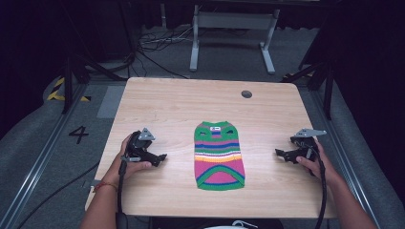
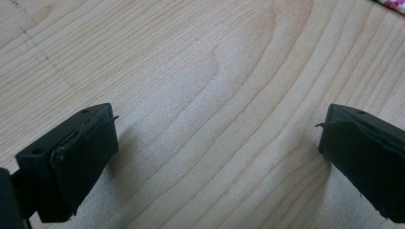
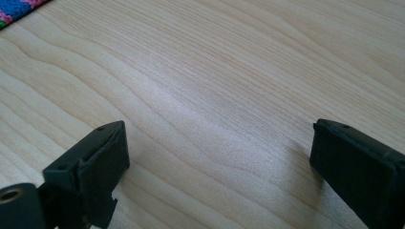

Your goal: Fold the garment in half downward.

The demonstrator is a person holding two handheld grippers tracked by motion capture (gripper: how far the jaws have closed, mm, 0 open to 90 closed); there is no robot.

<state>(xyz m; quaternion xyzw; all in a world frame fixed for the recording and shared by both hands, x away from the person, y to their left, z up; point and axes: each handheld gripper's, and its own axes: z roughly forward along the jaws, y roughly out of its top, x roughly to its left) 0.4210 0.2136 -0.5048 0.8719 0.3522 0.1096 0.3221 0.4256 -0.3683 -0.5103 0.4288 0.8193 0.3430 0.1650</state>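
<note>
- High view first: we've got the striped knitted garment [image 1: 219, 155] lying flat in the middle of the tabletop [image 1: 181, 100], its neck end pointing away from us and its wider hem towards our edge.
- Its long axis runs from the far side to the near side, so both of its long edges face outward, one to each gripper.
- We hold the left gripper [image 1: 161, 158] just off the garment's left edge, jaws pointing in towards it, resting low by the wood.
- We hold the right gripper [image 1: 279, 153] off the garment's right edge, also pointing in, and the two look about equally near, with the left perhaps a touch closer.
- Left gripper view: the jaws stand spread wide with bare wood between them, and a corner of the garment [image 2: 392, 4] peeks in at the top right.
- Right gripper view: jaws again wide apart on nothing, with the garment's [image 3: 19, 10] blue and pink stripes at the top left corner.
- Our read: each gripper only has to slide inward across the wood to meet its side of the knit, so either could take an edge next.
- Farther out, a round grommet hole [image 1: 246, 94] sits near the far edge, well apart from the garment.
</note>
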